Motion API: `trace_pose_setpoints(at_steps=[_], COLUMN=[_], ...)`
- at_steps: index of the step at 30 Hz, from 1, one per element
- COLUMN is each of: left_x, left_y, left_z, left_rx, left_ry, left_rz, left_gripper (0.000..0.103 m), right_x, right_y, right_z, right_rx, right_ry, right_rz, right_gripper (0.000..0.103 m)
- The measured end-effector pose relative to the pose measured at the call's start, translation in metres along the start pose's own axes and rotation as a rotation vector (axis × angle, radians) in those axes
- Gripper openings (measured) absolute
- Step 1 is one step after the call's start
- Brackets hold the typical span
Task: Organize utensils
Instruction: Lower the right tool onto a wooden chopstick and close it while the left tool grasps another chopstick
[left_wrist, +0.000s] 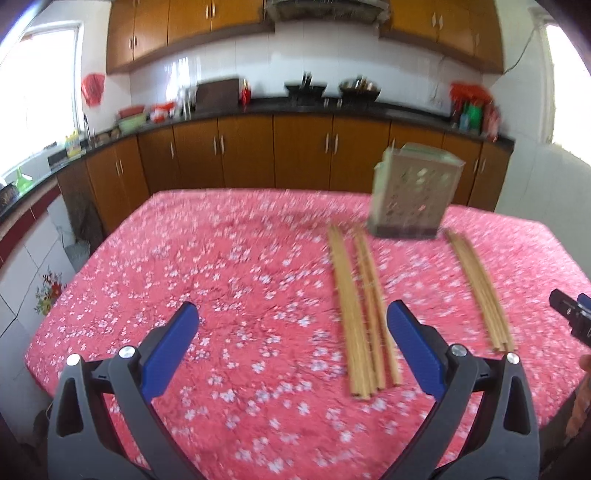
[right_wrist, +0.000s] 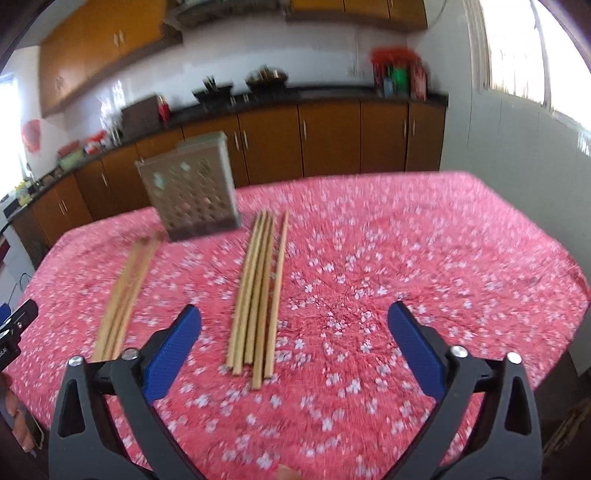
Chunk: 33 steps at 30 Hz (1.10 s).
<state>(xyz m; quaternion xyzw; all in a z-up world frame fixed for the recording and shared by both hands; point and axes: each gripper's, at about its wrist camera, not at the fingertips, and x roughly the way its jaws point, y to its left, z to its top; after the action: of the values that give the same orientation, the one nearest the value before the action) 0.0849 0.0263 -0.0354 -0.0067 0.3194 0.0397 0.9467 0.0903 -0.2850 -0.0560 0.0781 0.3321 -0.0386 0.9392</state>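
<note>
Two bundles of wooden chopsticks lie on the red flowered tablecloth. In the left wrist view the left bundle lies just left of my right blue pad, and the right bundle lies further right. A perforated metal utensil holder stands upright behind them. My left gripper is open and empty above the cloth. In the right wrist view the right bundle lies between the jaws toward the left pad, the left bundle lies further left, and the holder stands behind. My right gripper is open and empty.
The table ends at its far edge before brown kitchen cabinets and a dark countertop with pots and bottles. Part of the other gripper shows at the right edge of the left wrist view. A bright window is at the right.
</note>
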Motion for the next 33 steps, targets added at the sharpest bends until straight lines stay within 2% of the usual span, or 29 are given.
trace_pose_setpoints(at_steps=[2, 4, 5, 8, 10, 13, 14, 15, 16, 19, 29, 30, 33], left_x=[0.020, 0.035, 0.045, 0.058, 0.067, 0.077, 0.080, 0.084, 0.087, 0.095, 0.103, 0.107, 0.108], left_y=[0.004, 0.003, 0.003, 0.001, -0.004, -0.012, -0.014, -0.017, -0.019, -0.023, -0.030, -0.029, -0.029], left_z=[0.006, 0.011, 0.012, 0.013, 0.011, 0.009, 0.008, 0.007, 0.006, 0.002, -0.002, -0.004, -0.004], left_rx=[0.008, 0.022, 0.030, 0.040, 0.045, 0.052, 0.054, 0.055, 0.055, 0.054, 0.086, 0.086, 0.100], left_ry=[0.051, 0.091, 0.117, 0.163, 0.191, 0.232, 0.241, 0.255, 0.269, 0.305, 0.329, 0.346, 0.330], left_rz=[-0.002, -0.015, -0.027, -0.069, -0.095, -0.132, -0.138, -0.146, -0.153, -0.170, -0.161, -0.152, -0.132], left_gripper=[0.095, 0.082, 0.079, 0.065, 0.058, 0.050, 0.048, 0.043, 0.041, 0.029, 0.022, 0.019, 0.013], right_x=[0.025, 0.044, 0.056, 0.082, 0.093, 0.102, 0.104, 0.105, 0.106, 0.104, 0.100, 0.102, 0.101], right_y=[-0.005, -0.009, -0.010, -0.009, -0.007, -0.006, -0.007, -0.008, -0.008, -0.015, -0.012, -0.012, -0.010], right_z=[0.009, 0.013, 0.015, 0.016, 0.013, 0.010, 0.010, 0.009, 0.010, 0.010, 0.008, 0.008, 0.005], right_rx=[0.009, 0.015, 0.021, 0.027, 0.026, 0.009, 0.011, 0.006, 0.000, 0.034, -0.001, -0.006, -0.021], right_ry=[0.070, 0.123, 0.157, 0.234, 0.273, 0.298, 0.303, 0.298, 0.292, 0.288, 0.274, 0.274, 0.266], right_rz=[0.015, 0.040, 0.049, 0.064, 0.072, 0.081, 0.084, 0.068, 0.048, 0.061, 0.052, 0.053, 0.056], right_gripper=[0.071, 0.057, 0.050, 0.037, 0.032, 0.020, 0.012, 0.009, 0.009, 0.008, 0.008, 0.008, 0.009])
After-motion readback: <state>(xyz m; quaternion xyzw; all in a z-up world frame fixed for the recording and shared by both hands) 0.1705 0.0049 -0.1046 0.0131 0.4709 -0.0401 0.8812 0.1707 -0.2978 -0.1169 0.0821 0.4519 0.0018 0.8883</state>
